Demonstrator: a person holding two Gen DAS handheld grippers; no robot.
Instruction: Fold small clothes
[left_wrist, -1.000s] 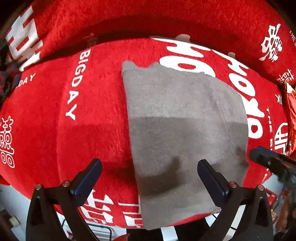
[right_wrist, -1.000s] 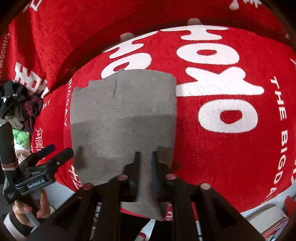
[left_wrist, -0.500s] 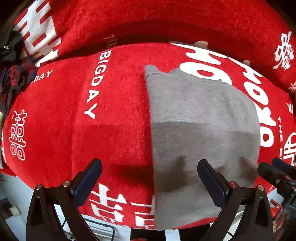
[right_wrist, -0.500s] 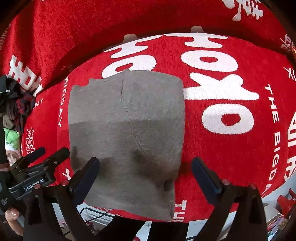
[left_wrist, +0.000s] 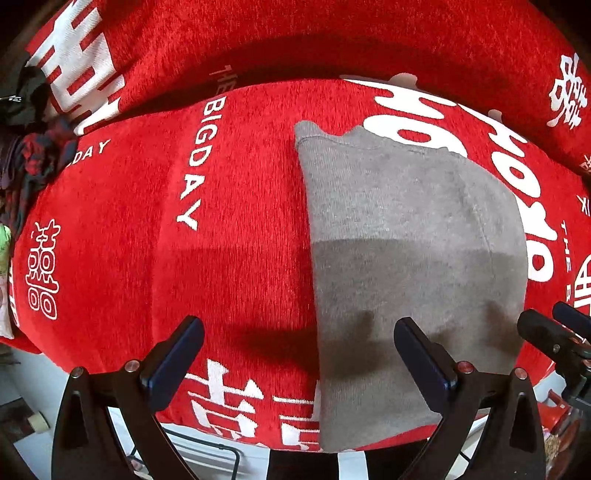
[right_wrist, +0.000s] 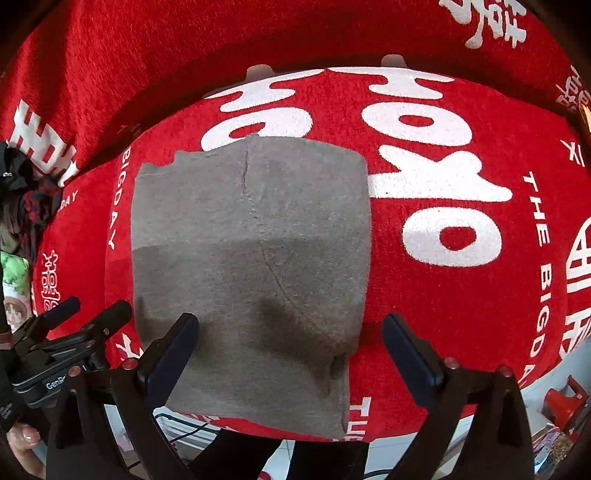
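Note:
A grey folded garment lies flat on a red cushion with white lettering; its near edge hangs over the cushion's front. It also shows in the right wrist view. My left gripper is open and empty, hovering above the garment's left edge. My right gripper is open and empty, above the garment's near right part. The right gripper's fingers show at the right of the left wrist view. The left gripper shows at the left of the right wrist view.
A red backrest cushion rises behind the seat. A dark pile of clothes lies at the far left. Below the cushion's front edge are a pale floor and black cables. Red items sit at the lower right.
My right gripper let go of the garment's near edge, opened and pulled back. My left gripper shifted left, so the garment now sits further right in its view.

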